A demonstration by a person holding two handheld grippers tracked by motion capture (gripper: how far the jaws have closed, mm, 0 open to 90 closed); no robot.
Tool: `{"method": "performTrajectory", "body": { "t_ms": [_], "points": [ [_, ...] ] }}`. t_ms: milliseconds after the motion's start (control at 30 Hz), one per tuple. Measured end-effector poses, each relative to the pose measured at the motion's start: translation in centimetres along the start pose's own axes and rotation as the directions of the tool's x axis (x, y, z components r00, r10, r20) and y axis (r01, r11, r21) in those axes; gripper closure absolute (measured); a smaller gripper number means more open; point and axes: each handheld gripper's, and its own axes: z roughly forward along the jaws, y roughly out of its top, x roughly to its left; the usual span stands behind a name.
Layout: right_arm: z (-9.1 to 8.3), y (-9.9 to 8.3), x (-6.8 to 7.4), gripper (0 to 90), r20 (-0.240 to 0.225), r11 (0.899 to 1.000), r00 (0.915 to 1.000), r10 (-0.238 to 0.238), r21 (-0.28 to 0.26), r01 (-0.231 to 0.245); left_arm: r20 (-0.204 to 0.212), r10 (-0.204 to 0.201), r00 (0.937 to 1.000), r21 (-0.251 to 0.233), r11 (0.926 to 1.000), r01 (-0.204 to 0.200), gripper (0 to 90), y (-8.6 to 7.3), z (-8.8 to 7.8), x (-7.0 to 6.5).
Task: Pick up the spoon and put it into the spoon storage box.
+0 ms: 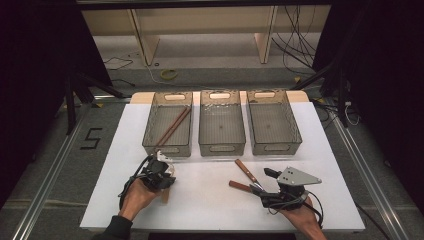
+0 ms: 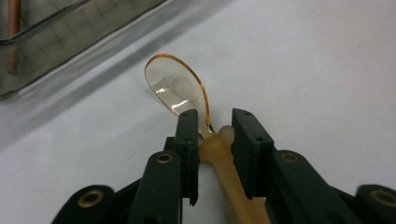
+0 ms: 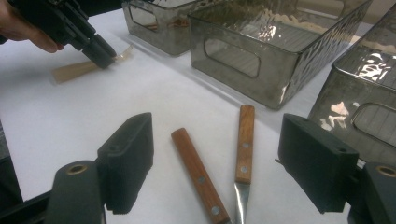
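Observation:
A translucent amber spoon (image 2: 175,88) lies on the white table top (image 1: 210,205), its bowl towards the bins. My left gripper (image 2: 210,128) is shut on the spoon's neck, with a black jaw against each side. In the high view the left gripper (image 1: 161,172) sits at the front left, and the spoon's handle (image 1: 165,195) sticks out below it. My right gripper (image 3: 219,140) stands wide open just above two wooden-handled knives (image 3: 198,175) (image 3: 245,142) and touches neither. Those knives (image 1: 246,171) (image 1: 240,186) lie at the front right, just left of the right gripper (image 1: 264,182).
Three translucent grey bins stand in a row at the back: left (image 1: 150,125), middle (image 1: 221,147), right (image 1: 295,125). The left bin holds brown chopsticks (image 1: 172,127). White table lies bare between the two hands.

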Motion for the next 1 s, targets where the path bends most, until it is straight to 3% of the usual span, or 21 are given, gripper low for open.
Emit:
{"method": "performTrajectory", "body": {
  "t_ms": [567,1000],
  "points": [
    [0.0,-0.1,-0.1,27.6,0.001,1.0,1.0,0.005,0.002,-0.005,0.087,-0.051,0.995,-0.039,0.9978,0.054,76.9,0.0,-0.9,1.5],
    [-0.1,-0.1,-0.1,27.5,0.004,1.0,0.9999,0.01,0.0,-0.01,0.163,-0.063,0.9846,-0.09,0.9928,0.078,76.8,0.6,-2.0,1.5]
  ]
}}
